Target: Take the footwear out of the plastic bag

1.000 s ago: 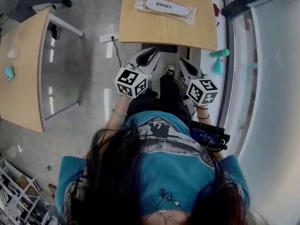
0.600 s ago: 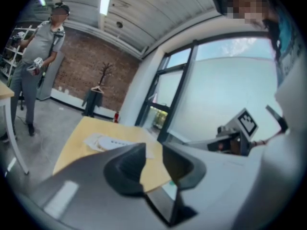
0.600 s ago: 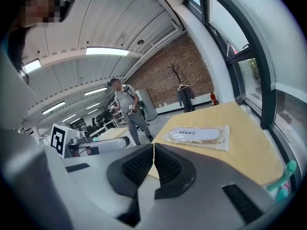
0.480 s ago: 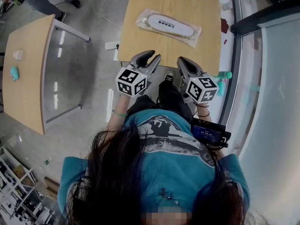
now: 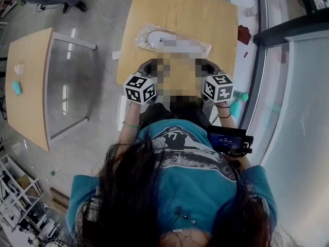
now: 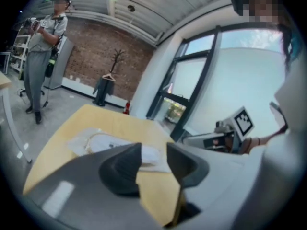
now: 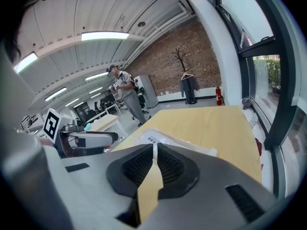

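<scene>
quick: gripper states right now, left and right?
Left gripper: open, jaws have just been opening, nothing between them.
Right gripper: closed, holding nothing.

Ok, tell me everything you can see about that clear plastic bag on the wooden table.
The clear, crinkled plastic bag lies flat around the middle of the light wooden table, its long side running across it. Inside is a flat white piece of footwear with a dark printed label. Part of the bag is blurred over in the head view. Only the table is seen touching it.
</scene>
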Demonstrator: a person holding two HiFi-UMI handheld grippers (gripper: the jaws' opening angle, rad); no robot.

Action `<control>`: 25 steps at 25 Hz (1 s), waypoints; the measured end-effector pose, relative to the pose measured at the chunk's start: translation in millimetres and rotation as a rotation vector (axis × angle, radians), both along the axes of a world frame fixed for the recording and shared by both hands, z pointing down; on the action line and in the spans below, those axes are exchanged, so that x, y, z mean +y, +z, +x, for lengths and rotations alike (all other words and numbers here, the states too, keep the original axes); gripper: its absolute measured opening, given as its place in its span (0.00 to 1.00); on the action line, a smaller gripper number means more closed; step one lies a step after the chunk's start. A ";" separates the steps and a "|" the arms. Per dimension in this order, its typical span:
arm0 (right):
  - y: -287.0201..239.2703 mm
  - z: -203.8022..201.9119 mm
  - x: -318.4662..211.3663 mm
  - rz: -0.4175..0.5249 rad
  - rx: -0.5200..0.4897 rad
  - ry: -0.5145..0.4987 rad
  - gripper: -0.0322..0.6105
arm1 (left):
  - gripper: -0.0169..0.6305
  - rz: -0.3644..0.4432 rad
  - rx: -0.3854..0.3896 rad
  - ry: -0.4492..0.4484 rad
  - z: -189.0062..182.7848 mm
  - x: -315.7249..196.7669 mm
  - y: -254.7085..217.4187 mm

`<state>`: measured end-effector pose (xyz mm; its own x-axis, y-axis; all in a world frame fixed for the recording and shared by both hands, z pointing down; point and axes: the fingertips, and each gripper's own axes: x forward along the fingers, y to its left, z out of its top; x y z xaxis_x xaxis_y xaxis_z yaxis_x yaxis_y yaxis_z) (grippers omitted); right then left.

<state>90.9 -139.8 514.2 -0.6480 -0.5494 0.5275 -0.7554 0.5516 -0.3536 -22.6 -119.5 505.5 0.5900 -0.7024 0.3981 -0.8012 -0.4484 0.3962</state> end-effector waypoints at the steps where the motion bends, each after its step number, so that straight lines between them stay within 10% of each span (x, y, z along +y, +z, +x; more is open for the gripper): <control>1: 0.9 -2.9 -0.9 -0.004 0.018 -0.020 0.07 | 0.26 -0.012 0.000 -0.014 -4.9 1.6 -1.4; 5: 18.6 -5.7 -16.8 0.003 0.108 -0.112 0.08 | 0.26 -0.055 -0.027 -0.036 -9.8 0.3 4.7; 9: 59.1 -8.6 -32.4 -0.017 0.176 -0.230 0.31 | 0.26 -0.090 -0.054 -0.048 -7.2 -10.5 27.3; 17: 83.0 -2.8 -56.6 -0.119 0.159 -0.136 0.40 | 0.26 -0.109 -0.054 -0.047 -34.0 -21.8 34.0; 25: 96.5 -40.5 -83.2 -0.068 0.250 -0.507 0.48 | 0.26 -0.130 -0.042 0.008 -44.2 -35.8 39.4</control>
<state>50.4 -223.0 610.7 -0.6724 -0.1613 0.7224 -0.4675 0.8492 -0.2455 -66.9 -155.3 544.9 0.5758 -0.6388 0.5102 -0.8152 -0.4015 0.4174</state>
